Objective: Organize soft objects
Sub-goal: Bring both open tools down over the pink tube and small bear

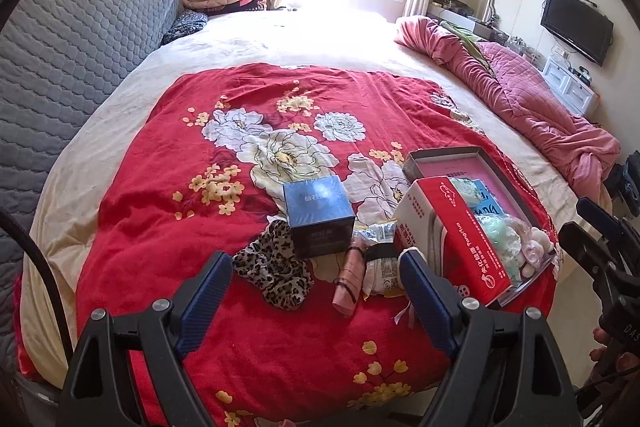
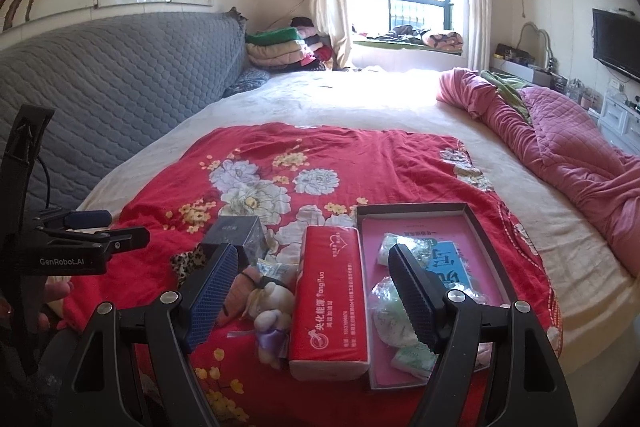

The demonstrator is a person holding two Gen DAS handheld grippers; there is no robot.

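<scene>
Both tools are spread and empty, poised above the red quilt (image 1: 168, 227) on the bed; this looks like the approach step, before any pick. Just ahead of the left tool (image 1: 316, 279), between its fingers, lie a leopard cloth (image 1: 276, 273), a pink roll (image 1: 350, 281) and a packet (image 1: 380, 267), with a dark box (image 1: 318, 213) behind them. The right tool (image 2: 316, 285) frames a tissue pack (image 2: 330, 301) and a plush toy (image 2: 272, 307); behind its right finger sits the tray (image 2: 472, 223), already holding soft pale bundles (image 2: 390, 323). Next, probably, one tool must drop onto a loose soft item, pinch it, and carry it right into the tray.
</scene>
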